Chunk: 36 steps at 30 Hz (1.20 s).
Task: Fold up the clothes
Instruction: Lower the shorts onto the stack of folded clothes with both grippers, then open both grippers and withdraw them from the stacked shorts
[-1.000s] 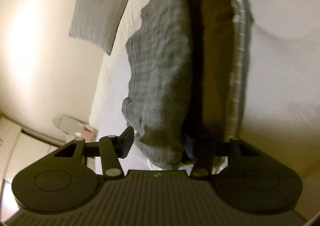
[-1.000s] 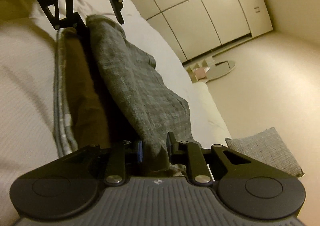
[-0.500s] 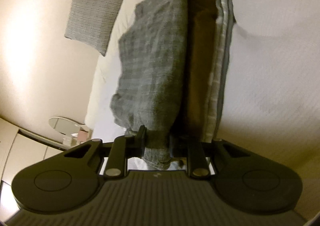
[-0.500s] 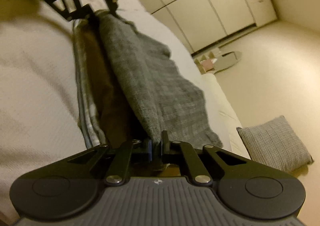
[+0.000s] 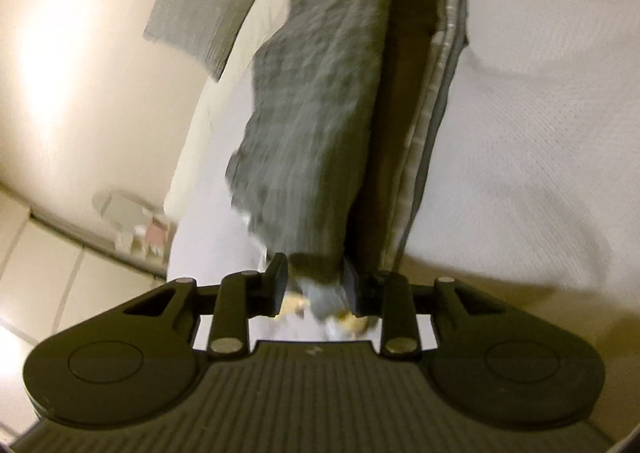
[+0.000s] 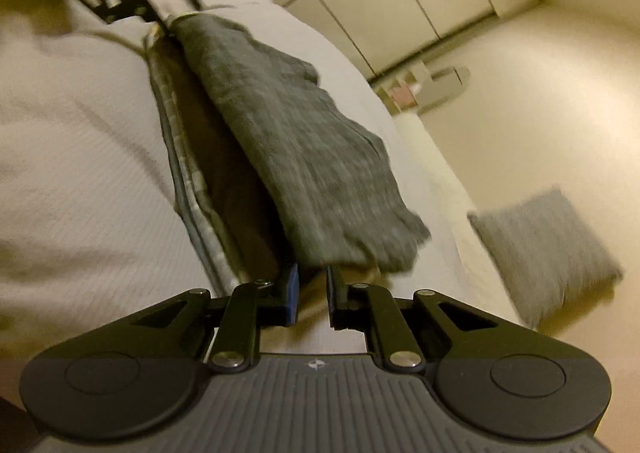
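The grey checked garment (image 5: 316, 125) lies folded on the white bed (image 5: 532, 141), its long axis running straight between the two grippers, with its loose edge draped toward the bed's side. The left gripper (image 5: 316, 285) is clamped on the near end of the garment. The right gripper (image 6: 312, 293) sits just off the opposite end, its jaws slightly parted and holding nothing. A grey cushion (image 6: 548, 249) lies on the floor beside the bed.

Garment (image 5: 316, 113) lies on bed (image 5: 520, 133) btwn the two grippers, left gripper (image 5: 316, 285) at one end w/ cloth in its jaws, right gripper (image 6: 312, 293) at the opposite end just off the hem, pillow (image 6: 548, 249) on floor beside bed.
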Available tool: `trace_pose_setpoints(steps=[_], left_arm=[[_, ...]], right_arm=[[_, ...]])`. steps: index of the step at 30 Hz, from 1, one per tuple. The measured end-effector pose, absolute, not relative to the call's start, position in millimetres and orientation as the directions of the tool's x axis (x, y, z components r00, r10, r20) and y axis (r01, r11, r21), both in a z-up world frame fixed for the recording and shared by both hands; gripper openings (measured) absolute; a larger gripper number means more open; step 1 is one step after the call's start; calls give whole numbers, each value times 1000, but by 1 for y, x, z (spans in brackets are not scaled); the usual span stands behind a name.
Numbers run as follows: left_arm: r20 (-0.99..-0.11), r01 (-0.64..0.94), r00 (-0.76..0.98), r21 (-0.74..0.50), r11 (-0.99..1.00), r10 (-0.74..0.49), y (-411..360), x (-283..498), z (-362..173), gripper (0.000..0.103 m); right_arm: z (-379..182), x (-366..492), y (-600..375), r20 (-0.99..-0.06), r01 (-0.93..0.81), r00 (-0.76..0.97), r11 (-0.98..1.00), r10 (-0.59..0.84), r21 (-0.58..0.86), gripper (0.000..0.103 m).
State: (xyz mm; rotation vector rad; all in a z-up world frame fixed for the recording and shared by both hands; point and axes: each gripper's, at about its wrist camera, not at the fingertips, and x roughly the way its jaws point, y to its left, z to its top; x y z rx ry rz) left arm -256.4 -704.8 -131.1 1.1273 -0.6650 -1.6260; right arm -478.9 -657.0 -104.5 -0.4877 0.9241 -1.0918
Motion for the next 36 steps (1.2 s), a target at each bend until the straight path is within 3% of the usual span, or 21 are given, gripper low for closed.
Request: trace_pose_setpoints(steps=[6,11,14,25,29,36], left_arm=[[-308,729,-67,635,-257,-949,-705,-237,-72,27],[-328,808,-126,514,-288,-936,-702,-243,-67,27],[-401,831,-132,454,-322,-906,-727,-246,-85,26],[-477,941,-153,196,-274,-866,-763,-212,-89,27],[-430,952,-164,167,-257,-888,-765,-209,-69,27],[-480,960,-128,160,-229,-868,-794,-215,-84,27]], right_arm=[[-60,-485,-655,-395,766,286,455,-873,-453,10],[-54,-472,-690,-414,840,355,480,-839,-253,11],[-65,-468,-710,-455,865,356,472,-816,-170,11],[-71,-484,-722,-471,885,364,456,-803,-93,17],[-58,-491,-734,-427,906,342,415,-837,-88,17],[-76,-507,-775,-508,941,279,338,-815,-25,18]])
